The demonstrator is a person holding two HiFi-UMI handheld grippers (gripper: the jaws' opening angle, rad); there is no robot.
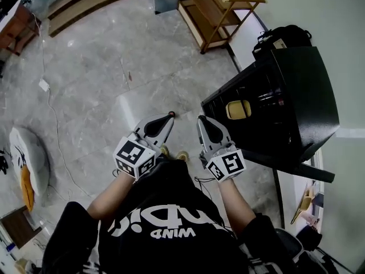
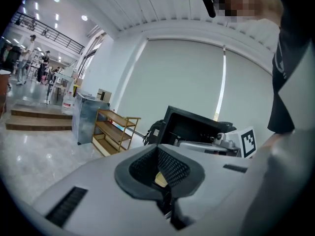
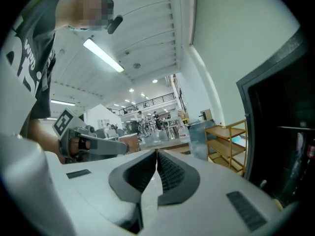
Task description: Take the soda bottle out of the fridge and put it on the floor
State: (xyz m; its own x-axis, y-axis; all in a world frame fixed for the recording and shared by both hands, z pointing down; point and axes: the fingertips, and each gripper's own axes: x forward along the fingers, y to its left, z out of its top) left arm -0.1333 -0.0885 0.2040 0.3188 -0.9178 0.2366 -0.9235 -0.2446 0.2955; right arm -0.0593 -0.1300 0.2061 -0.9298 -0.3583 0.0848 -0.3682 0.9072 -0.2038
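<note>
A black fridge point(image 1: 285, 90) stands on the floor at the right with its dark inside open toward me. A yellow object point(image 1: 238, 109) shows inside it. I cannot make out a soda bottle clearly; in the right gripper view the fridge point(image 3: 283, 132) holds dim shapes on a shelf. My left gripper point(image 1: 169, 117) is held in front of the person's body, left of the fridge, with its jaws together and nothing held point(image 2: 157, 149). My right gripper point(image 1: 201, 119) is beside it, just short of the fridge's front, also shut and empty point(image 3: 157, 152).
A wooden shelf rack point(image 1: 214, 10) stands beyond the fridge, with a black bag point(image 1: 282, 37) against the wall. A white cable point(image 1: 54, 113) runs over the marble floor at the left, near a white and orange toy point(image 1: 25, 161). Wooden steps point(image 1: 85, 1) are at the far side.
</note>
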